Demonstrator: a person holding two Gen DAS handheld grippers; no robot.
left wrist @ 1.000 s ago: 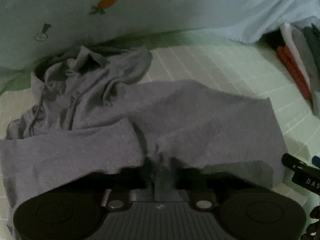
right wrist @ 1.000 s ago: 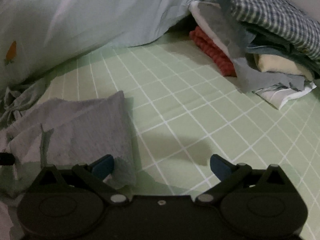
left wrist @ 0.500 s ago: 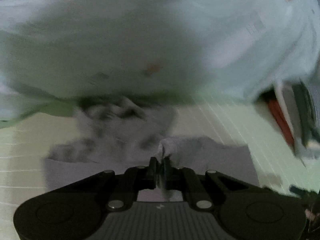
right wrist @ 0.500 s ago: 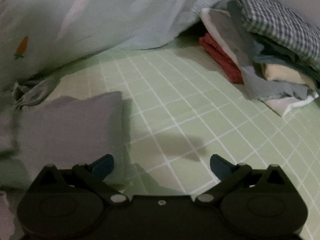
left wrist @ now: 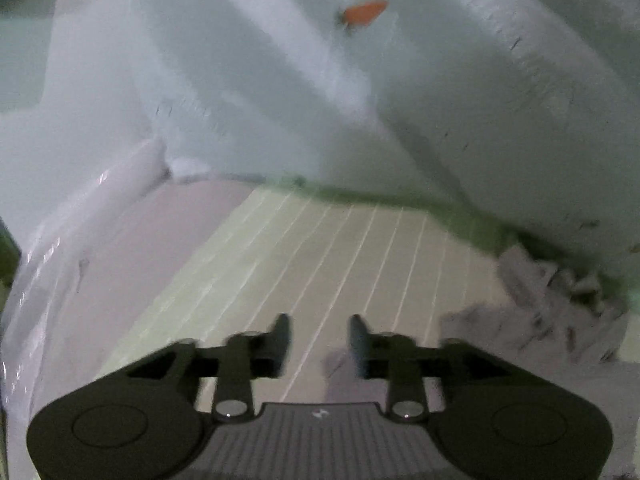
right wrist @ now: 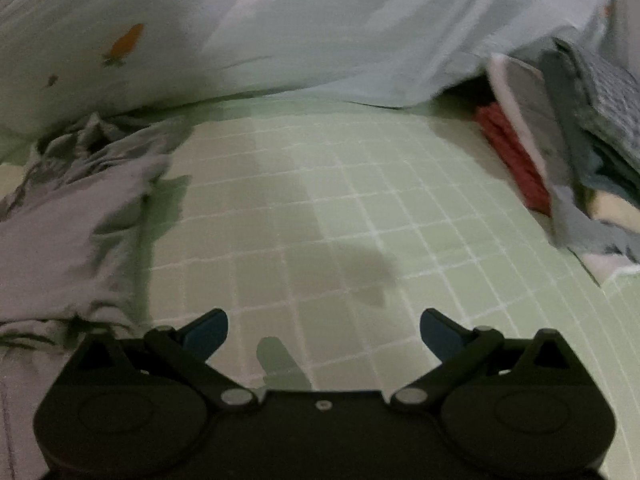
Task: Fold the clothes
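Note:
A grey hooded sweatshirt point(right wrist: 76, 216) lies crumpled on the green checked sheet point(right wrist: 328, 200), at the left of the right wrist view. In the left wrist view it point(left wrist: 556, 312) shows blurred at the right edge. My left gripper point(left wrist: 318, 340) hangs over bare sheet to the left of the sweatshirt; its jaws are opening and nothing is between them. My right gripper point(right wrist: 323, 326) stands wide open above the sheet, just right of the sweatshirt's edge, with nothing between its blue pads point(right wrist: 208, 326).
A pale blue quilt point(right wrist: 320, 28) with carrot prints point(left wrist: 362, 12) is heaped along the back. A stack of folded clothes point(right wrist: 568, 148) sits at the right. A pale pinkish cloth point(left wrist: 132, 256) lies at the left of the left wrist view.
My left gripper let go of the grey fabric it pinched, opened, and swung left off the sweatshirt. The right gripper shifted a little, still open.

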